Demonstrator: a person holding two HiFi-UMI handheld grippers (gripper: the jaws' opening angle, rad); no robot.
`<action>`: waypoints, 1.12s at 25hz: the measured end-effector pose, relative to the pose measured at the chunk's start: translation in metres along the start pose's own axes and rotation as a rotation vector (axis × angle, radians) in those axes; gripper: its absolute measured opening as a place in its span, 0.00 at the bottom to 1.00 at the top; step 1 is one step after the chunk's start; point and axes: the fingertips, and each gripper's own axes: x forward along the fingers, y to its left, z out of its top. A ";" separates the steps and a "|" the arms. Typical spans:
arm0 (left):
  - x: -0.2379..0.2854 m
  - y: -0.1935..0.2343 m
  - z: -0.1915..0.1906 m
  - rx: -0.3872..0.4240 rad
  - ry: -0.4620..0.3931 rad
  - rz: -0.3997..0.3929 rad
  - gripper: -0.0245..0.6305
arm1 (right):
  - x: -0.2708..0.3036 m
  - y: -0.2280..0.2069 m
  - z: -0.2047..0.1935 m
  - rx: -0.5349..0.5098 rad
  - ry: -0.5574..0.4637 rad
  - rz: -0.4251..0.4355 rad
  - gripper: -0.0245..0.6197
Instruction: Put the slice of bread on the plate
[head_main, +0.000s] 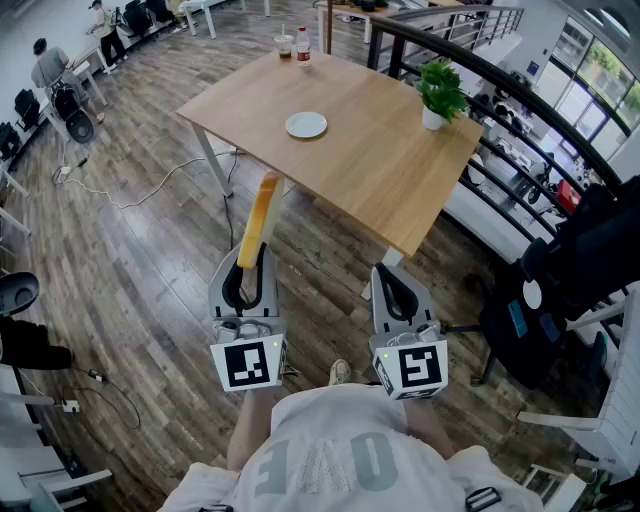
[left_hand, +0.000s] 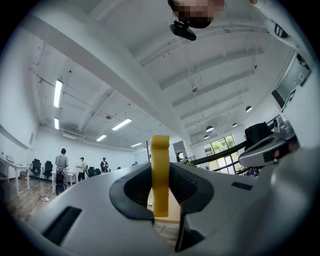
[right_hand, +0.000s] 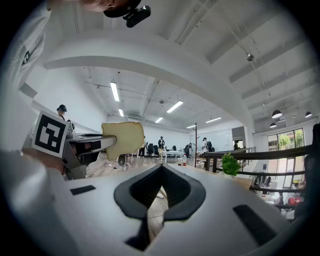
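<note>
A slice of bread (head_main: 265, 207) with a tan crust stands on edge in my left gripper (head_main: 254, 256), which is shut on its lower part. In the left gripper view the slice (left_hand: 160, 150) shows edge-on, pinched between the two dark pads. The white plate (head_main: 306, 124) lies empty on the wooden table (head_main: 380, 170), some way ahead of both grippers. My right gripper (head_main: 384, 274) hangs beside the left one, shut with nothing in it. In the right gripper view its tips (right_hand: 162, 167) meet, and the bread (right_hand: 124, 140) shows at the left in the left gripper (right_hand: 82, 146).
A potted plant (head_main: 440, 92) stands near the table's right corner; a cup (head_main: 285, 45) and a bottle (head_main: 303, 46) stand at its far edge. A dark railing (head_main: 520, 100) runs behind the table. Cables (head_main: 110, 195) lie on the wood floor at left.
</note>
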 end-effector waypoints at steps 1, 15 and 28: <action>0.000 0.000 0.000 0.003 -0.005 0.003 0.17 | 0.000 -0.001 0.000 0.000 0.000 0.002 0.06; 0.010 -0.003 -0.002 0.031 -0.008 0.039 0.17 | 0.009 -0.025 -0.020 -0.002 0.036 -0.004 0.06; 0.009 0.021 -0.026 -0.001 0.047 0.104 0.17 | 0.016 -0.010 -0.046 0.007 0.100 0.080 0.06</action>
